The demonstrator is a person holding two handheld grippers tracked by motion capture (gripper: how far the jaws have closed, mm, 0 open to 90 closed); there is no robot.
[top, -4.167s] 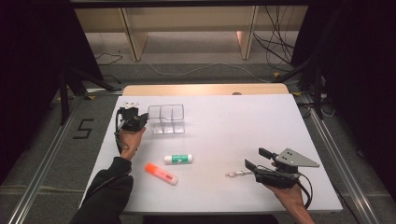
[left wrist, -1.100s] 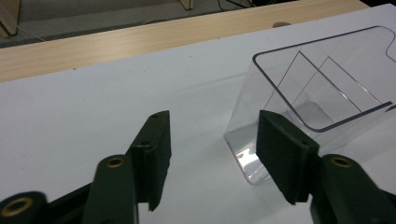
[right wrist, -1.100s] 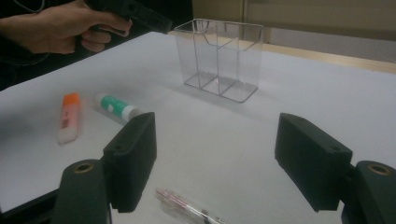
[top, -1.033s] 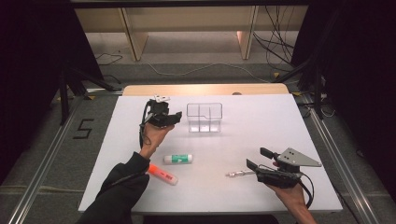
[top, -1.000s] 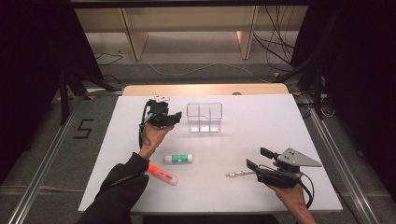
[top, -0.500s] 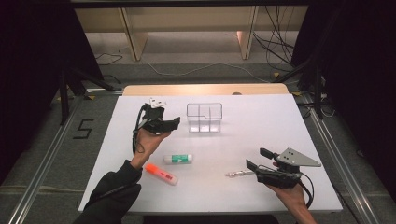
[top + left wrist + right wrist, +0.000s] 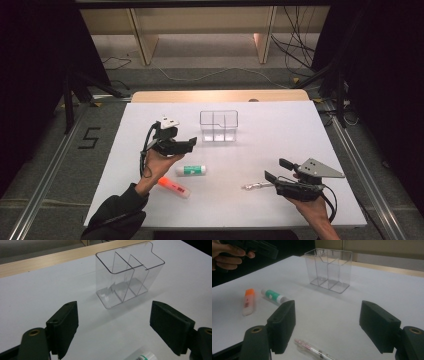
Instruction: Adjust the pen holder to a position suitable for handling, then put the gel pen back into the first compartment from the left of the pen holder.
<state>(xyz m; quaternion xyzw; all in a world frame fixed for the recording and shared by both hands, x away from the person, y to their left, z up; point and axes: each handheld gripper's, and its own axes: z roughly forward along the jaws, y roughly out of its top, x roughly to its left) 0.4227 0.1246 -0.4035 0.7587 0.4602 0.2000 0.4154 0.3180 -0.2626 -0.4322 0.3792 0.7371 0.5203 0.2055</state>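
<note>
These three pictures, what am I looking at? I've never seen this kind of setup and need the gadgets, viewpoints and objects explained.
A person sits at a white table holding handheld black tongs in each hand. The high view looks down from above; the other two come from cameras riding on the tongs. The left tongs and right tongs are both open and hold nothing; the left jaws have just been opening. On the table stand a clear plastic divided organiser, and lie a white glue stick with green label, an orange highlighter and a clear pen.

We read one sign; a black numeral "5" point(image 7: 90, 138) marked on the grey floor left of the table point(image 7: 320, 150).
</note>
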